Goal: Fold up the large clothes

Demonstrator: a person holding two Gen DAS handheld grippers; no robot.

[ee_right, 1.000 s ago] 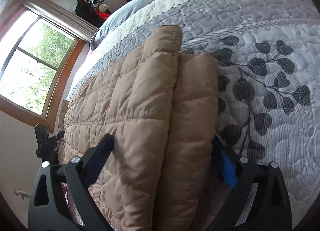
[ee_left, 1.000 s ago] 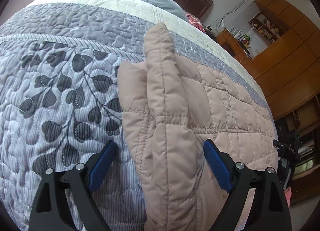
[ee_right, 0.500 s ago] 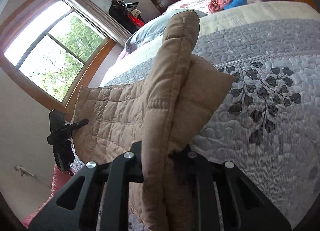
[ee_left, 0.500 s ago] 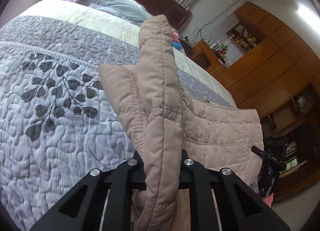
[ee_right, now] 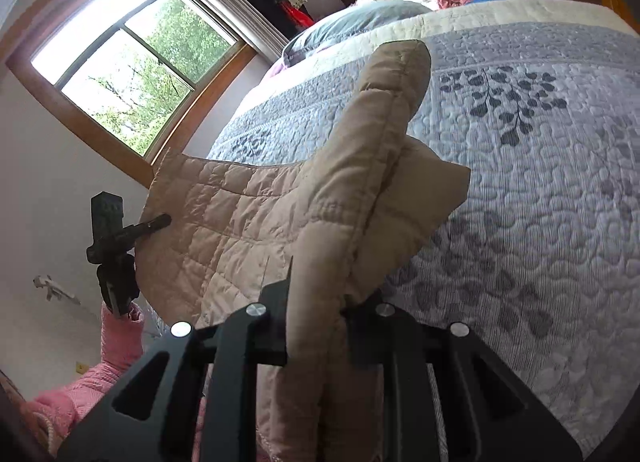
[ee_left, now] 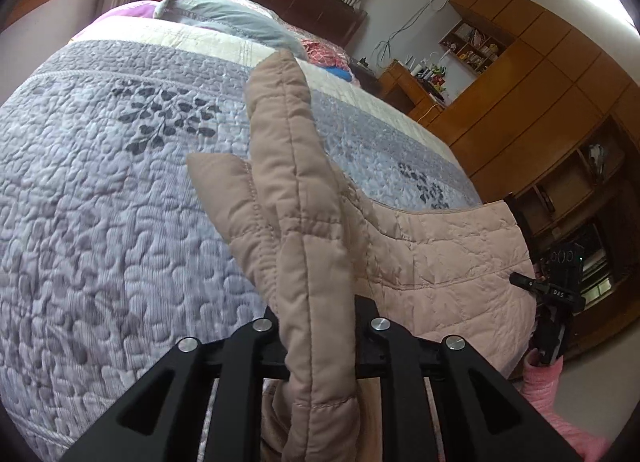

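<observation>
the left gripper (ee_left: 316,338) has its fingers pinched narrow on a bunched fold of the beige quilted jacket (ee_left: 432,258); the right gripper (ee_right: 316,326) is clamped the same way on another fold; between them the jacket hangs stretched above the grey leaf-print bedspread (ee_left: 100,201); pink sleeve (ee_right: 120,334) at the far gripper; no container shows

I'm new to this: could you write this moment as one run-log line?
left tongs: shut on quilted coat | right tongs: shut on quilted coat | coat edge off the bedspread
</observation>
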